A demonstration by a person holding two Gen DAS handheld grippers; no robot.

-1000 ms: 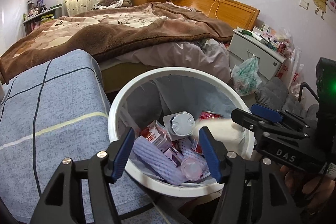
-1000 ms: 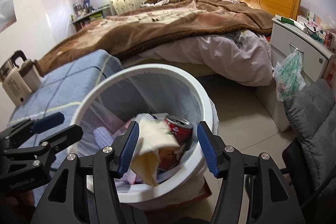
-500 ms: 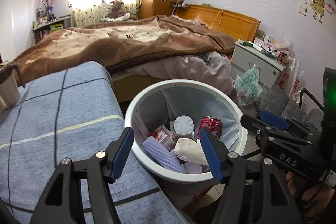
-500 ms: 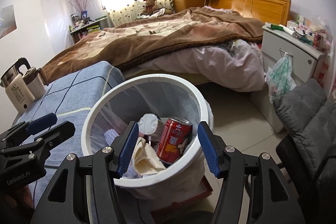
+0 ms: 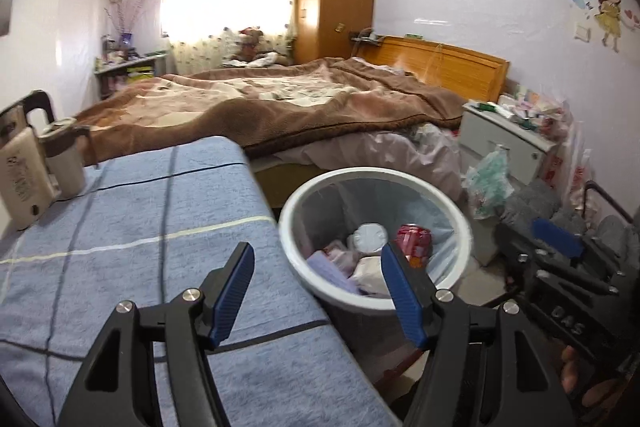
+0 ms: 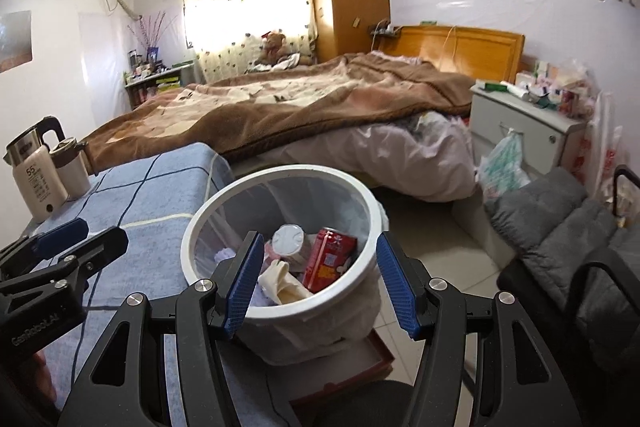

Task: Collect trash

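A white bin (image 5: 400, 183) (image 6: 372, 211) with a clear liner stands on the floor beside the blue-covered table. Inside lie a red can (image 5: 414, 239) (image 6: 330, 259), a white lidded cup (image 5: 370, 235) (image 6: 289, 238), a crumpled cream paper (image 6: 280, 279) (image 5: 370, 269) and a purple foam sleeve (image 5: 328, 269). My left gripper (image 5: 318, 293) hangs open over the table's right edge, nothing between its blue pads. My right gripper (image 6: 316, 283) is open above the bin's near rim, also with nothing in it. Each gripper shows at the side of the other's view.
The table wears a blue checked cloth (image 5: 120, 227) (image 6: 152, 195), with a kettle (image 6: 34, 179) (image 5: 20, 179) and a mug (image 6: 72, 167) (image 5: 64, 163) at its far left. Behind is a bed with a brown blanket (image 5: 280, 107). A nightstand (image 6: 528, 131), plastic bag (image 6: 504, 163) and grey cushion (image 6: 560, 219) lie right.
Both grippers drew back and rose away from the bin, which now looks smaller and farther. The cream paper that was falling from the right gripper now rests among the trash.
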